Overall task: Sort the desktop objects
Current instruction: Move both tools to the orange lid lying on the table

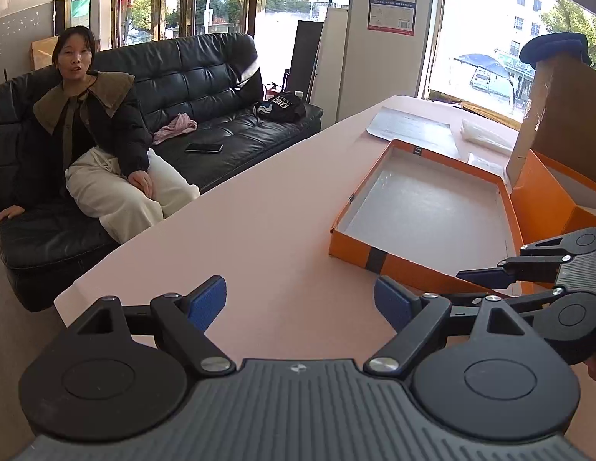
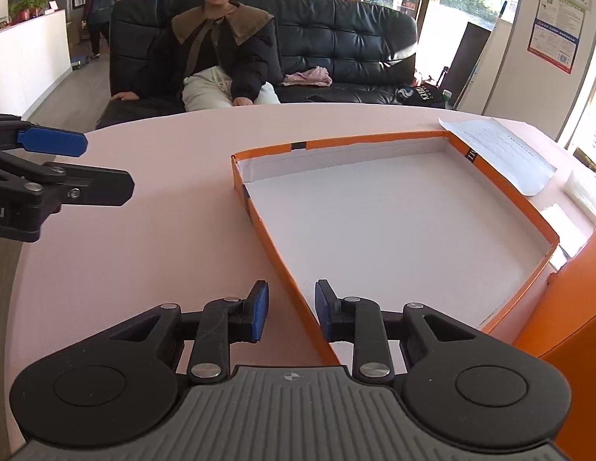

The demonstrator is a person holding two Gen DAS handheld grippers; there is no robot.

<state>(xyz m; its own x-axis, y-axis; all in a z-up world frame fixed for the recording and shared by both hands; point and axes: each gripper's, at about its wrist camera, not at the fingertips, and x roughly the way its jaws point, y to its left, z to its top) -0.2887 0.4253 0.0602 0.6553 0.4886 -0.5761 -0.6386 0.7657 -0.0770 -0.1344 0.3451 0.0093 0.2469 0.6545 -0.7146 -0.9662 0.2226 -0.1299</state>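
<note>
A shallow orange box tray with a bare white floor lies on the pink table. Nothing is in it. In the right wrist view my right gripper stands open, one blue pad on each side of the orange box tray's near left wall, with small gaps to the wall. My left gripper is wide open over bare table, left of the tray, with nothing between its fingers. It also shows at the left edge of the right wrist view as the left gripper. The right gripper shows at the tray's near corner.
A printed paper sheet and a clear plastic bag lie beyond the tray. An orange box and a cardboard box with a dark blue hat stand to the right. A person sits on a black sofa behind the table.
</note>
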